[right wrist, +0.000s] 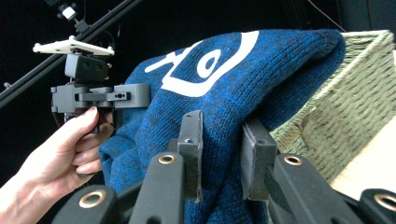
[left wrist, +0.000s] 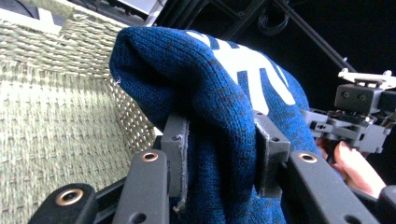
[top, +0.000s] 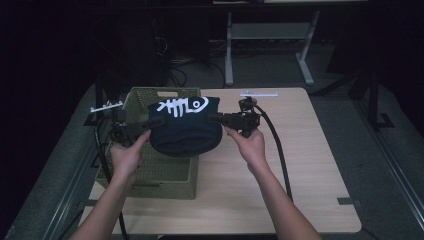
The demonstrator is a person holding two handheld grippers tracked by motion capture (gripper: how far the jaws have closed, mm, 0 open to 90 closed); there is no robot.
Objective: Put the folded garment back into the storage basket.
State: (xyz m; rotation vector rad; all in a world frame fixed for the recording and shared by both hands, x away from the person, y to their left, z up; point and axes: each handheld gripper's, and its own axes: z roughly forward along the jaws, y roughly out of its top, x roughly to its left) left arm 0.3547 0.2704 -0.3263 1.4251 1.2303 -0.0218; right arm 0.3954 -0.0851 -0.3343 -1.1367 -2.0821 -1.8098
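A dark blue knitted garment (top: 185, 125) with a white fish-bone print hangs folded between both grippers, held above the woven basket (top: 150, 175). My left gripper (top: 150, 121) is shut on its left edge, the knit (left wrist: 219, 140) bunched between the jaws. My right gripper (top: 216, 119) is shut on its right edge, with the knit (right wrist: 219, 140) pinched between its jaws. In the left gripper view the right gripper (left wrist: 359, 121) shows beyond the cloth; in the right gripper view the left gripper (right wrist: 93, 95) and a hand show past it.
The greenish woven basket (left wrist: 51, 130) stands on the left part of the wooden table (top: 300, 165), its wall (right wrist: 345, 107) close under the garment. Cables trail from both grippers. A metal frame and dark floor lie beyond the table's far edge.
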